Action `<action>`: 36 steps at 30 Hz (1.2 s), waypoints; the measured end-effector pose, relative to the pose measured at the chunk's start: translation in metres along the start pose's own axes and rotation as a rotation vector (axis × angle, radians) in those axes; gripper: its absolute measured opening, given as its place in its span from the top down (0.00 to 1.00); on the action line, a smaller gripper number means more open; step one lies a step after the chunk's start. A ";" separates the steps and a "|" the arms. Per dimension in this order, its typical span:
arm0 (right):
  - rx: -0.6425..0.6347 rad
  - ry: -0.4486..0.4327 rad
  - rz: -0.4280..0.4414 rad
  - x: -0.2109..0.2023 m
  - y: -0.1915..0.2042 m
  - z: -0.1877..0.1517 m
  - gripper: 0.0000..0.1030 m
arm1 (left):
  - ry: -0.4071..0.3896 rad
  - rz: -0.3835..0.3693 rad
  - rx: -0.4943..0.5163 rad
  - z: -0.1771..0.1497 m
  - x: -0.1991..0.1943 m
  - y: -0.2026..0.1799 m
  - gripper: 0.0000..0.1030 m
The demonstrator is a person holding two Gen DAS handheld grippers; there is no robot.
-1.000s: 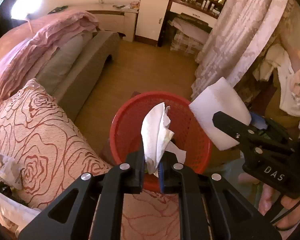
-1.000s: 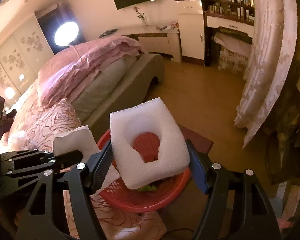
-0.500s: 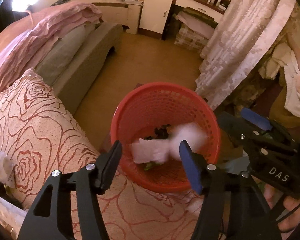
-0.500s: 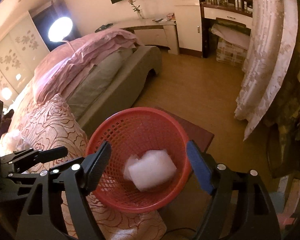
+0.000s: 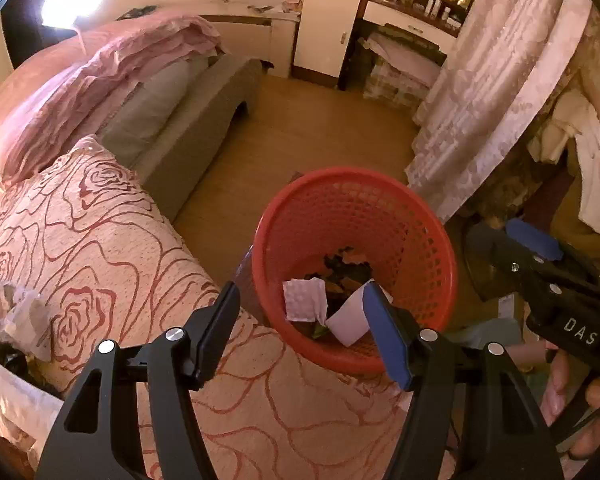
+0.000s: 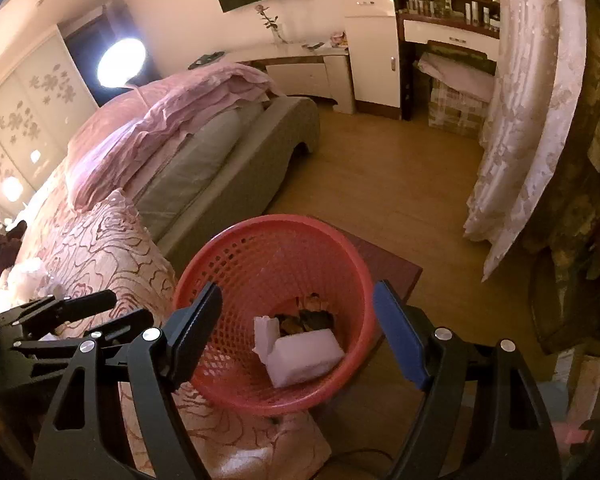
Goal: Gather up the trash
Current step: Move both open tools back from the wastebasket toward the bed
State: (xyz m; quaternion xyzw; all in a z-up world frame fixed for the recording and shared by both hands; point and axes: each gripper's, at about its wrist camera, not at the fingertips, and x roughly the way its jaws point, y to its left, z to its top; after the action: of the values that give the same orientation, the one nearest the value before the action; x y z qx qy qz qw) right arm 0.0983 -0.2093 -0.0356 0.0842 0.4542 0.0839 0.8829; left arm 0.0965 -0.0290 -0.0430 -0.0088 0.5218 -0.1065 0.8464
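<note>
A red mesh basket (image 5: 356, 174) stands on the floor beside the bed. In it lie a white tissue (image 5: 304, 300), a white foam block (image 5: 350, 322) and some dark scraps. My left gripper (image 5: 300, 304) hovers over the basket's near rim, its jaws opening with nothing between them. The right wrist view shows the same basket (image 6: 268, 222) with the foam block (image 6: 304, 354) and the tissue (image 6: 265, 334) at its bottom. My right gripper (image 6: 298, 292) is open and empty above it. The two grippers hang side by side.
A rose-patterned bedspread (image 5: 100, 248) lies left of the basket, with crumpled white litter (image 5: 20, 312) on its left edge. A grey bed frame (image 5: 196, 128), wooden floor (image 5: 312, 128), lace curtain (image 5: 480, 100) and a dark mat (image 6: 388, 264) under the basket surround the spot.
The left gripper let go of the tissue and the right one let go of the foam block. Both pieces fell into the basket. Both pairs of jaws spread apart.
</note>
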 end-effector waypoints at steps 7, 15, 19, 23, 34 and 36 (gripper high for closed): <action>0.007 0.014 0.012 -0.002 0.003 -0.007 0.22 | -0.034 0.008 -0.023 -0.008 -0.014 0.007 0.34; -0.020 0.028 0.036 -0.002 0.019 -0.018 0.20 | -0.069 0.029 -0.090 -0.022 -0.033 0.022 0.26; -0.037 0.031 0.051 -0.002 0.027 -0.023 0.19 | -0.094 0.047 -0.107 -0.030 -0.045 0.028 0.24; -0.054 0.034 0.060 -0.001 0.035 -0.028 0.18 | -0.120 0.064 -0.121 -0.041 -0.057 0.036 0.23; -0.139 0.055 0.120 0.002 0.067 -0.043 0.18 | -0.152 0.114 -0.209 -0.074 -0.083 0.072 0.23; -0.153 0.062 0.129 0.002 0.073 -0.045 0.18 | -0.166 0.124 -0.238 -0.080 -0.092 0.083 0.23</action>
State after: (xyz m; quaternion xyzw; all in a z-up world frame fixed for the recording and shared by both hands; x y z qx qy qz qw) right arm 0.0573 -0.1344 -0.0470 0.0433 0.4670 0.1776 0.8651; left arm 0.0003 0.0769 -0.0089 -0.0856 0.4587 0.0095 0.8844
